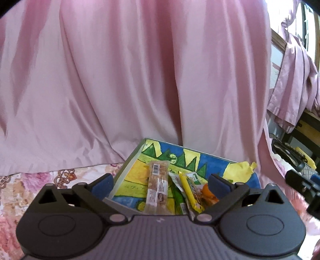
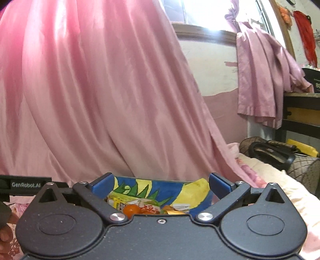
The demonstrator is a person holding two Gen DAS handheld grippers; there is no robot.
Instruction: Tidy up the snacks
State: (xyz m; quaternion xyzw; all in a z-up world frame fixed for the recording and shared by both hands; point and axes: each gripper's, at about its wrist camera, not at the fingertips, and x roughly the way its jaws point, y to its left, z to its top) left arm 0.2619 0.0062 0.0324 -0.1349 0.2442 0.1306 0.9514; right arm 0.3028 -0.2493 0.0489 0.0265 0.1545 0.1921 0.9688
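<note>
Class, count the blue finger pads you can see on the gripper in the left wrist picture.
2: one blue pad at the left beside the painted box's edge, one at the right over the snacks. Nothing is held between them.

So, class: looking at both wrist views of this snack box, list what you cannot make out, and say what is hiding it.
- Near end of the painted box, left wrist view: covered by the left gripper body.
- Most of the snacks, right wrist view: only an orange ball and packet tops show above the right gripper.
- Print on the long bar wrapper: too small and blurred.
- Window: washed out by glare.
</note>
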